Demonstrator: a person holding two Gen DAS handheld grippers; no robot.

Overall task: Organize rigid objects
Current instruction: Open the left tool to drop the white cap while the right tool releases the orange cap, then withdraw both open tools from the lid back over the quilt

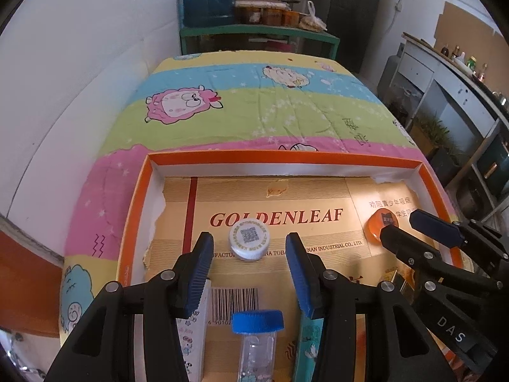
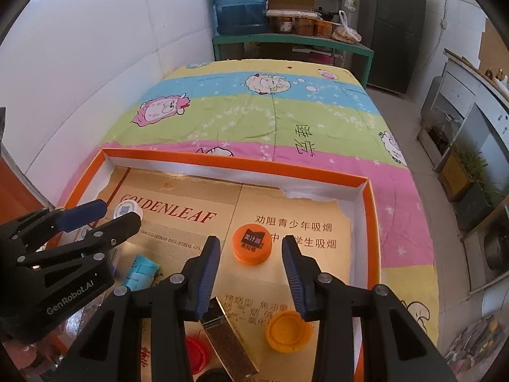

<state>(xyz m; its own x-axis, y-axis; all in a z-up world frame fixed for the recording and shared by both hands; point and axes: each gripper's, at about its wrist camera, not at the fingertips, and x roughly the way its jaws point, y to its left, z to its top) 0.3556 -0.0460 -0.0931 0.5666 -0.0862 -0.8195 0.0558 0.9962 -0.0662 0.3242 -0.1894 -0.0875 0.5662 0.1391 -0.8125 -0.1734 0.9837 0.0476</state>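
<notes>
you're holding both grippers low over the shallow orange-rimmed cardboard tray [image 1: 140, 203], which is sitting on the striped cartoon-sheep quilt [image 1: 254, 108] and is lined w/ a tan "goldenleaf" carton sheet [image 1: 273, 197].

your left gripper [image 1: 249, 251] is gaping wide, nothing between its blue ribbed pads [image 1: 200, 273]. the white plastic bottle cap w/ a qr code on top [image 1: 249, 242] is lying just ahead of the tips, between the two fingers but touching neither. nearer the camera, a small clear plastic vial w/ a blue screw cap [image 1: 257, 337] is sitting under the gripper, approx centred. a white printed strip is lying under the left pad, a teal printed strip under the right one.

your right gripper [image 2: 251, 254] is also spread wide & carrying nothing. the orange bottle cap w/ a black label [image 2: 252, 244] is resting flat on the liner, framed between the fingertips w/ gaps either side. below the right finger, a yellow-orange cap lying open side up [image 2: 288, 331]; beside it a shiny brown rectangular bar [image 2: 229, 340] & a red cap [image 2: 195, 353], partly hidden by the left finger. a teal packet [image 2: 141, 270] is lying near your left gripper's side.
</notes>
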